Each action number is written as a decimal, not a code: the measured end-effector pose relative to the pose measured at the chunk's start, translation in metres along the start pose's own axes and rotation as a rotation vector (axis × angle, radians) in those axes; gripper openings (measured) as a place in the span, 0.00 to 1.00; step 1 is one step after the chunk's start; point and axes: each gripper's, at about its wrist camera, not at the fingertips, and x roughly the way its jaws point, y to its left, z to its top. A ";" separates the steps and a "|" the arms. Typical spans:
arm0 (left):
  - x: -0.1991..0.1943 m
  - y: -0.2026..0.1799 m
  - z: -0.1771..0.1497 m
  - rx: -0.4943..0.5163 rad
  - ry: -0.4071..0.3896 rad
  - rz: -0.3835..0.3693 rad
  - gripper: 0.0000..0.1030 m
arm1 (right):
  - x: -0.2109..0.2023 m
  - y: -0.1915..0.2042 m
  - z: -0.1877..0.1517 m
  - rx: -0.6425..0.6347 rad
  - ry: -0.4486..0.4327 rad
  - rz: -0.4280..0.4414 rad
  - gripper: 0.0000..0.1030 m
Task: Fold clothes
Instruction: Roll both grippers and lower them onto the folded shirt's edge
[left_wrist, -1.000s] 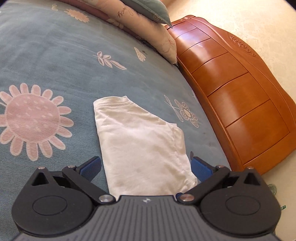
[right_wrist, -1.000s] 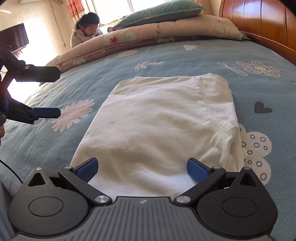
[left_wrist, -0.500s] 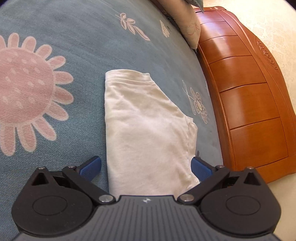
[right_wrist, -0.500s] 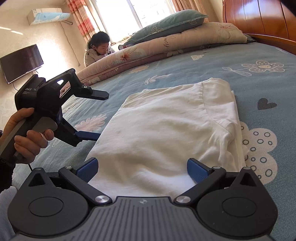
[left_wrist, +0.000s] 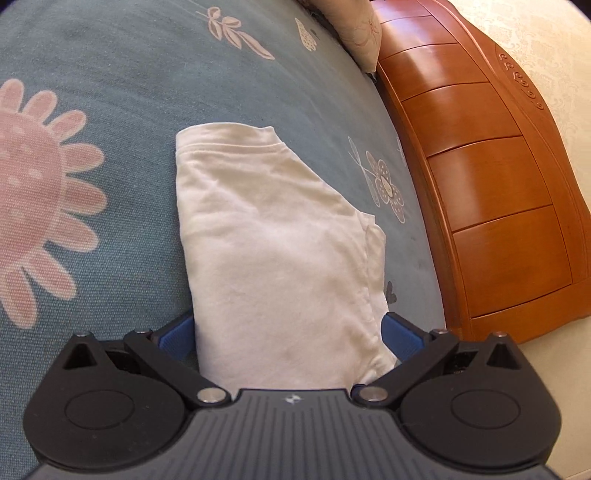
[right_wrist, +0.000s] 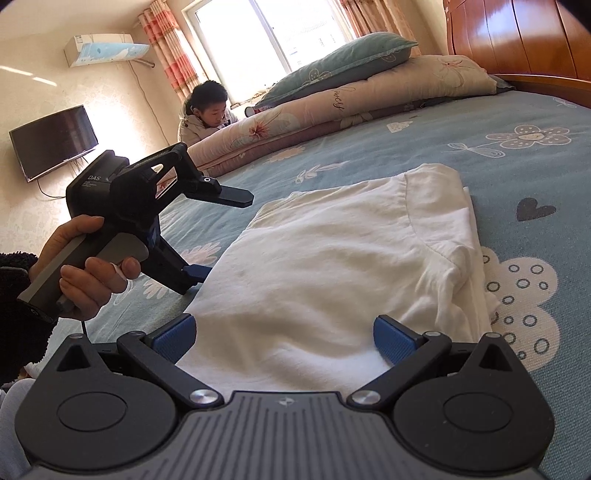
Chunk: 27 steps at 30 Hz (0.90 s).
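**Left hand-held gripper closes in on the folded shirt's edge**

Over the last second the left hand-held gripper (right_wrist: 207, 236) has swung in from well aside to the long left edge of the white T-shirt (right_wrist: 332, 273), its lower blue finger (right_wrist: 197, 272) now down at the fabric; whether it touches is unclear. Its jaws stand spread, holding nothing. The right hand-held gripper (right_wrist: 284, 341) has stayed put over the near hem, also spread and empty. The shirt has not moved: it lies already folded into a narrow rectangle, so another fold looks about to start.

It rests on a bed (left_wrist: 129, 110) with a blue flowered sheet (right_wrist: 517, 166), beside a wooden headboard (left_wrist: 498, 184). Rolled quilts and a pillow (right_wrist: 343, 62) lie beyond; a child (right_wrist: 208, 107), a wall television (right_wrist: 55, 142) and a bright window (right_wrist: 266, 33) fill the room.
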 end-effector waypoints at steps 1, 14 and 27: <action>-0.003 0.001 -0.006 0.017 -0.001 -0.011 0.99 | 0.000 0.000 0.000 0.003 0.000 0.001 1.00; 0.008 0.001 0.012 0.054 0.000 -0.060 0.99 | -0.001 0.001 0.005 0.029 0.021 -0.004 1.00; 0.008 -0.003 0.008 0.123 0.018 -0.045 0.99 | -0.022 -0.076 0.083 0.315 0.064 -0.034 1.00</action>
